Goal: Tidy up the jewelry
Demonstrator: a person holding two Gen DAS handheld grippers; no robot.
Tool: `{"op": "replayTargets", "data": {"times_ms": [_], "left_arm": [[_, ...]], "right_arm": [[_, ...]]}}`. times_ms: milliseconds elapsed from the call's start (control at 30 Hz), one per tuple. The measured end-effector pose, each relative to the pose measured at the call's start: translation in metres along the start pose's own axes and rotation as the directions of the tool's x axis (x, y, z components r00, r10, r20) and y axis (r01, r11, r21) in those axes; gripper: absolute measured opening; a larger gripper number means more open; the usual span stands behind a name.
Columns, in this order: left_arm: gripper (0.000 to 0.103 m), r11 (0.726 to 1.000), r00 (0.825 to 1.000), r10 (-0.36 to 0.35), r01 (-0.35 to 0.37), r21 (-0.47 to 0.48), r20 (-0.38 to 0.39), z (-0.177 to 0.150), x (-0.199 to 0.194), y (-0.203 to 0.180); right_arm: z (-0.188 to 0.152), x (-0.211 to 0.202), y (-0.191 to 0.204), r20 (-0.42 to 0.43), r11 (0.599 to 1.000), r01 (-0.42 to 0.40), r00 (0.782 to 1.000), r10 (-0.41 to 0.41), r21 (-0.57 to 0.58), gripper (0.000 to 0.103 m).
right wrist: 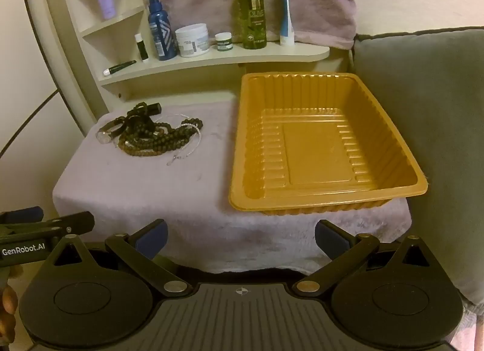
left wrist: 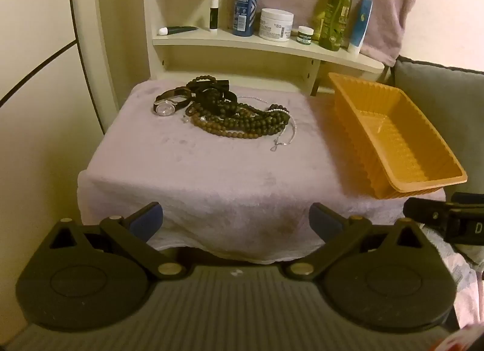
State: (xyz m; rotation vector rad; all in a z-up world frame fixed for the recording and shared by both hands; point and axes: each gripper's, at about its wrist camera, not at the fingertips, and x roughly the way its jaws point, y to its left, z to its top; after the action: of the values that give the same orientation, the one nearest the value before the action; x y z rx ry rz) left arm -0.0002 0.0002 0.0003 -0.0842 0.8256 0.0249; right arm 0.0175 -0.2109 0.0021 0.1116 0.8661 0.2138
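— So where does it stand?
— Nothing sorted yet, I'd judge. The jewelry pile (left wrist: 224, 112) (bead strands, a watch (left wrist: 165, 106), a thin chain) lies tangled at the back left of the towel-covered table (left wrist: 211, 175). The orange tray (right wrist: 314, 196) sits to its right, apart from it, with nothing in it.
— And the tools?
— The left hand-held gripper (left wrist: 236, 224) and right hand-held gripper (right wrist: 240, 237) both hover off the near edge, fingers spread wide, gripping nothing.
— Next move?
— Probably reaching in for 1 piece; the watch at the pile's left looks easiest to separate.
— Room?
— Bare towel in front. A shelf (left wrist: 272, 45) of bottles overhangs just behind the pile, and the tray's near corner juts past the table edge.
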Motion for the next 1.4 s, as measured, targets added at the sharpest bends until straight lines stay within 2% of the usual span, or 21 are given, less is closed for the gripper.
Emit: {"op": "replayTargets", "data": {"times_ms": [133,333,667,1400], "left_arm": [[0.102,0.999,0.999,-0.039,0.039,-0.028,-0.005,0.005,-0.001,0.009],[0.101,1.0,0.999,-0.024,0.024,-0.012,0.025,0.001,-0.005,0.004],[0.101,0.999,0.999,-0.047,0.047,-0.007,0.025,0.001,-0.006,0.0],[0.101,0.999,0.998,-0.048,0.048,-0.003,0.027,0.002,-0.006,-0.003]], "right_arm": [[0.0,-0.001,0.0,0.002,1.0,-0.001,1.0,0.001,0.0,0.103],[0.002,0.001,0.0,-0.005,1.0,0.001,1.0,-0.001,-0.01,0.103],[0.001,0.0,-0.001,0.005,1.0,0.007,1.0,-0.007,-0.007,0.103],[0.003,-0.001,-0.002,0.015,1.0,0.01,1.0,-0.01,-0.004,0.103]]}}
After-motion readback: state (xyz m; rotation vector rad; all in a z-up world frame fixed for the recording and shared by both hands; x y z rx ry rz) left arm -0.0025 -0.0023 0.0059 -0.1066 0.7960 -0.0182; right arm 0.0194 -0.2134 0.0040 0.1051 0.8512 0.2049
